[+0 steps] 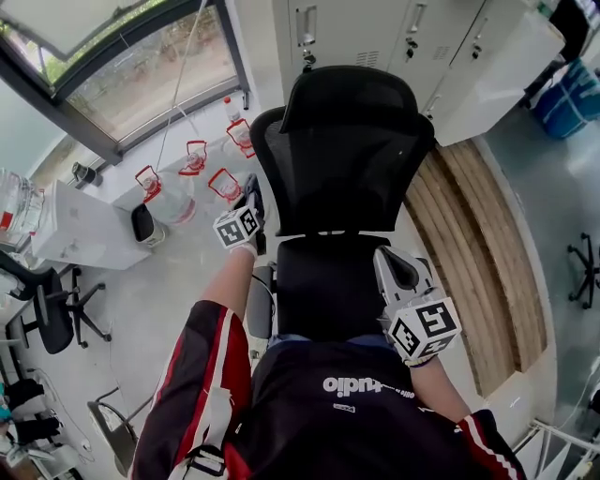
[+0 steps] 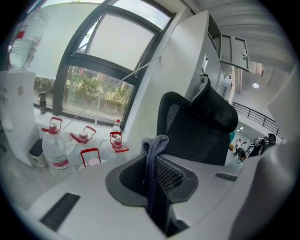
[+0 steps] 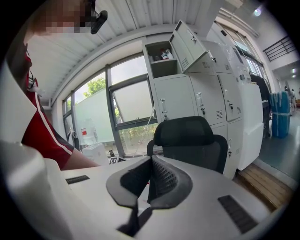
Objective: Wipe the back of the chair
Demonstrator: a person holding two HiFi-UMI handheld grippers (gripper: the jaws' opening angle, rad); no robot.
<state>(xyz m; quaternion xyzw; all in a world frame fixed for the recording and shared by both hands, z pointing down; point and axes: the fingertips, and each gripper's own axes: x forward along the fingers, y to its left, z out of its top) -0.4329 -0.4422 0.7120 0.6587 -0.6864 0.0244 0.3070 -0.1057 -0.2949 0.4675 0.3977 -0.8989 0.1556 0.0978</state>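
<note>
Recorder: Room: pale smooth floor (image 1: 178, 281), grey metal lockers (image 1: 375, 28) along the far wall, one upper door standing open in the right gripper view. Slatted wooden platform (image 1: 478, 253) on the right. Dark-framed window (image 1: 141, 75) on the left; clear plastic water bottles (image 1: 192, 173) with red caps and handles stand below it.

Checker: Chair position and build?

Recorder: chair (image 1: 342, 159) stands straight ahead of the person, between the two grippers. All black. The back is open mesh on a rounded frame; the headrest (image 1: 352, 98) on top is a curved, solid-looking pad.

Checker: Left side?

Recorder: left gripper (image 1: 251, 192) is near the left edge of the back; contact with the mesh cannot be confirmed. Its jaws are closed onto a cloth (image 2: 151, 154): grey-blue, soft, ribbed weave, bunched into a fold that stands up above the textured pads.

Checker: Right side?

Recorder: right gripper (image 3: 150, 180) sits lower, by the right side of the chair's lower back. Jaws are together, grid-textured pads meeting, nothing between them. Its marker cube faces up in the head view
</note>
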